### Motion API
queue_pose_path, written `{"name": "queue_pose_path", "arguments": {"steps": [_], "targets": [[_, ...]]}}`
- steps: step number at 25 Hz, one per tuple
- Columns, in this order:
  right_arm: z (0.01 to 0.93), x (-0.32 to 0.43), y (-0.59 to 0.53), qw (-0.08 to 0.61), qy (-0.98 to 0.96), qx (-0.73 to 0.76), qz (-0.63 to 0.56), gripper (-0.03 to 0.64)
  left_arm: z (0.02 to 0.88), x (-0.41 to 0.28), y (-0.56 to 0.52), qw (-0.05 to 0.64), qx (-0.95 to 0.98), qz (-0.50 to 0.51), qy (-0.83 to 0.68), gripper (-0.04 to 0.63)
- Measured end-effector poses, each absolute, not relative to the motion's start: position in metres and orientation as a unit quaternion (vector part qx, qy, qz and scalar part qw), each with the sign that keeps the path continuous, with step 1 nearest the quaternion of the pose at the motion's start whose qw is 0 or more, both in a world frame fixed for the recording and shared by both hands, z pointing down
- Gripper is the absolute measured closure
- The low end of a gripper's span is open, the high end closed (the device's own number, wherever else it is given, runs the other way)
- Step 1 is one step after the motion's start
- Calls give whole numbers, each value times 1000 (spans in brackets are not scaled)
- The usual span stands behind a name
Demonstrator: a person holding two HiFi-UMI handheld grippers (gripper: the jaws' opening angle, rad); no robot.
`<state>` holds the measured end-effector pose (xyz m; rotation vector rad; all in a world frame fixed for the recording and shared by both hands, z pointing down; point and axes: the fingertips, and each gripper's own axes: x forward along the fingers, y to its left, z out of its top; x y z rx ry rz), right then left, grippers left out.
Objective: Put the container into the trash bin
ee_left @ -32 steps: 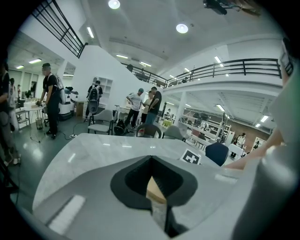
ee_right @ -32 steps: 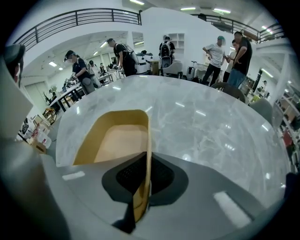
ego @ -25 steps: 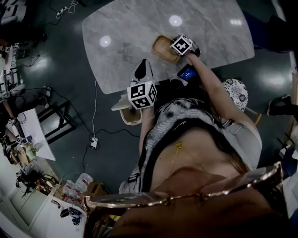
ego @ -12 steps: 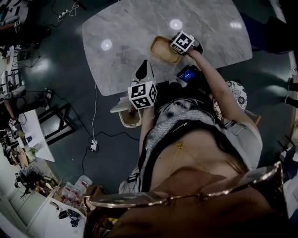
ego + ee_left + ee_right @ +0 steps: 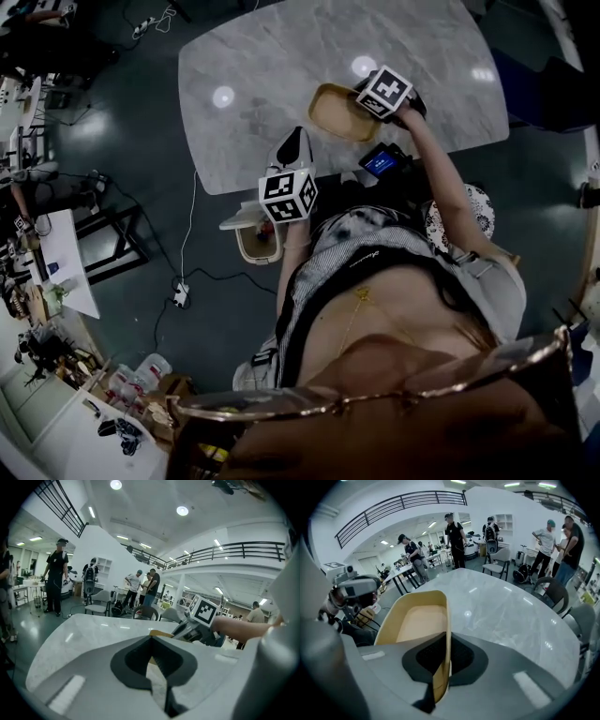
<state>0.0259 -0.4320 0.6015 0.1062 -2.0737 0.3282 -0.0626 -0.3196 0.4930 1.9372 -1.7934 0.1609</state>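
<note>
Marble table [image 5: 281, 84] fills the upper frame; the trash bin [image 5: 246, 246] sits below its near edge, centre-left. Your right gripper [image 5: 446, 641] pinches the tan container [image 5: 417, 620] by its rim and has just raised it, ready to carry across. Your left gripper [image 5: 151, 641] looks pressed together, empty.

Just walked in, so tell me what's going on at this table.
A person works with a gripper in each hand. The right gripper is shut on the rim of a tan container and holds it over the marble table. The left gripper is shut on nothing, near the table's edge by the trash bin on the floor. The container is not in the bin yet.
</note>
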Motion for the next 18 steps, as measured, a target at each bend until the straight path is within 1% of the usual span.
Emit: {"name": "queue_pose_path", "arguments": {"steps": [6,18], "targets": [[565,30,-423,495,-859,17,129,589,483,-61,-320,240,704,49,-667,595],[558,35,-405,490,-863,-35,112,589,485,-46,-307,235,683,47,-690,595]]}}
